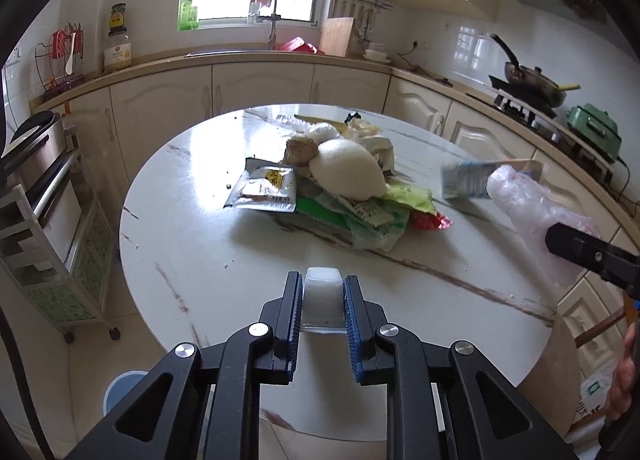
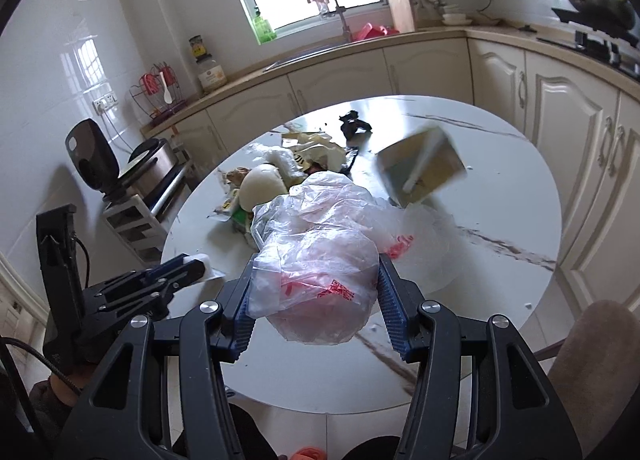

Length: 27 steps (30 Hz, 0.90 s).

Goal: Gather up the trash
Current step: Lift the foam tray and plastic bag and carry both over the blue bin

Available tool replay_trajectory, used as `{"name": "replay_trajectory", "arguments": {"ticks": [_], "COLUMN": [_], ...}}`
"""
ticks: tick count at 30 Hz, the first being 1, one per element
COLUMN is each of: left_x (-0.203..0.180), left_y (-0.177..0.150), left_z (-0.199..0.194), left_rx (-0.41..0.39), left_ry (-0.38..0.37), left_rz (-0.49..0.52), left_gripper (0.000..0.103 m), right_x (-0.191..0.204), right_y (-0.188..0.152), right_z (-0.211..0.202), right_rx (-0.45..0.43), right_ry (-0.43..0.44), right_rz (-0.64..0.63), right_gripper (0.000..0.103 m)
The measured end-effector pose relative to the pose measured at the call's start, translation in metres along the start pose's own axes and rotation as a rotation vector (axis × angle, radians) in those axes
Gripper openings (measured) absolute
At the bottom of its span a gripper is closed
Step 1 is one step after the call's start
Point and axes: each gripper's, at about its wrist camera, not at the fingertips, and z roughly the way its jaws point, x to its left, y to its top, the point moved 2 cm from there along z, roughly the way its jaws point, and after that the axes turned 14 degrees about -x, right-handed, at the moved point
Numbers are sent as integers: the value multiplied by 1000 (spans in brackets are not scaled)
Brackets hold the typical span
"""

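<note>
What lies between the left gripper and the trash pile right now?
Only bare marble tabletop, in the left wrist view. The left gripper pinches a white block; the trash pile sits beyond that clear stretch.

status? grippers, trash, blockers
Left gripper shut on white block. Right gripper shut on plastic bag. Trash pile on table, blurred carton past the bag. No blockers seen.

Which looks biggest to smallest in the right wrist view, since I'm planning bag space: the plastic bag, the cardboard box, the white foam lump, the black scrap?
1. Plastic bag, though it sits nearest the camera, which inflates it.
2. Cardboard box.
3. White foam lump.
4. Black scrap, farthest away, so perhaps understated.
</note>
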Motion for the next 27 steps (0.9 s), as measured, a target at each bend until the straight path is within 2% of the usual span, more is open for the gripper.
{"name": "replay_trajectory", "arguments": {"ticks": [7, 11, 15, 23, 27], "left_x": [0, -3, -4, 10, 23], "left_y": [-11, -7, -4, 6, 5], "left_z": [4, 5, -3, -31, -44], "left_rx": [24, 22, -19, -72, -95], "left_ry": [4, 0, -29, -35, -35], "left_rz": [1, 22, 20, -17, -53], "left_gripper": [20, 17, 16, 16, 16], "right_x": [6, 10, 16, 50, 75], "right_y": [-15, -17, -16, -4, -2], "right_z": [18, 18, 13, 5, 10], "right_rx": [42, 35, 19, -35, -34], "right_ry": [2, 4, 10, 7, 52], "right_rz": [-2, -16, -30, -103, -123], "right_gripper": [51, 51, 51, 51, 51]}}
